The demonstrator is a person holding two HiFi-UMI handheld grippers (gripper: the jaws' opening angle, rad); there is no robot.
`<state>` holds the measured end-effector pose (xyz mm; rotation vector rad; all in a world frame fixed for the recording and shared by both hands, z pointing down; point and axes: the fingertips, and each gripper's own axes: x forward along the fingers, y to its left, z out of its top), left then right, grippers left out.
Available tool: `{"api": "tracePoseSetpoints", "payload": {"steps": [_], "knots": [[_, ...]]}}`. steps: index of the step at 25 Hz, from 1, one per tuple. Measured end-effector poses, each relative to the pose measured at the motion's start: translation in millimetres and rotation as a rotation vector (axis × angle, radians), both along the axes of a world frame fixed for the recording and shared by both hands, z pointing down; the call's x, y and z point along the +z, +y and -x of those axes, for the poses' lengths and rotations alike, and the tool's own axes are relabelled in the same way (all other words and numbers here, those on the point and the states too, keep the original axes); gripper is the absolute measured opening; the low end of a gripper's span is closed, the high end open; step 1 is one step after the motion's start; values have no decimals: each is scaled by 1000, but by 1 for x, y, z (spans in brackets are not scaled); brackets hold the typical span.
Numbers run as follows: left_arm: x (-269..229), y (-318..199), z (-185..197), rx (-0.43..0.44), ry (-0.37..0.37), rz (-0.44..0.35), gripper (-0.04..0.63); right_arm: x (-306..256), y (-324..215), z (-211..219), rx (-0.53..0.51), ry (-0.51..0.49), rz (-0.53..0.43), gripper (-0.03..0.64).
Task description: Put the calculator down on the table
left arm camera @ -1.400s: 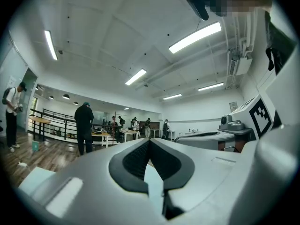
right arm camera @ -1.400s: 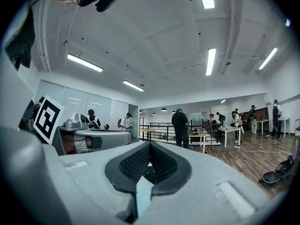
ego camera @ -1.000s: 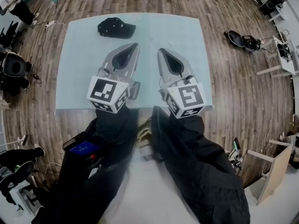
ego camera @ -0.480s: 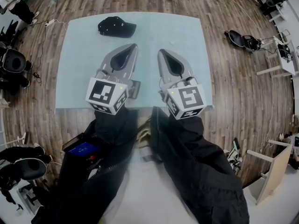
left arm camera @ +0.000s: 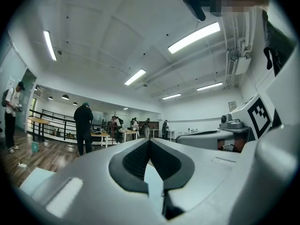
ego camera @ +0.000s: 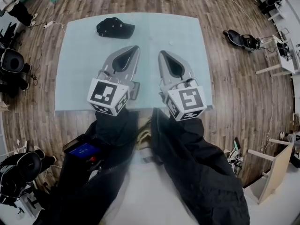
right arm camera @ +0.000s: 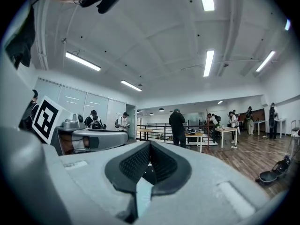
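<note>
The left gripper point(ego camera: 134, 48) and right gripper point(ego camera: 161, 53) are hovering over the table point(ego camera: 79, 55) — jaws pressed together, empty.

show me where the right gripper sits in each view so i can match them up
Head view: the right gripper is just right of centre, jaws together, pointing up the picture.
Left gripper view: it lies at mid-right, with its marker cube at the far right.
Right gripper view: its own jaws fill the bottom centre.
Shared landmark: the left gripper, alongside it in all three views.
</note>
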<state>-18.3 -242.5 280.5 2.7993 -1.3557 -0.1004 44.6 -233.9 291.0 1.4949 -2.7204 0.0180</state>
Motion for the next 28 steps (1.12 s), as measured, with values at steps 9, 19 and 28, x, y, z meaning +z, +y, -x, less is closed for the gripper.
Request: {"api": "tracePoseSetpoints", "payload": {"steps": [9, 19, 28], "knots": [[2, 0, -2, 7, 2, 2, -5, 2, 0, -2, 9, 5, 1, 0], [4, -1, -2, 2, 2, 11, -5, 2, -1, -2, 5, 7, 5, 0], [5, -2, -2, -2, 1, 18, -4, 1, -1, -1, 2, 11, 1, 0]]}}
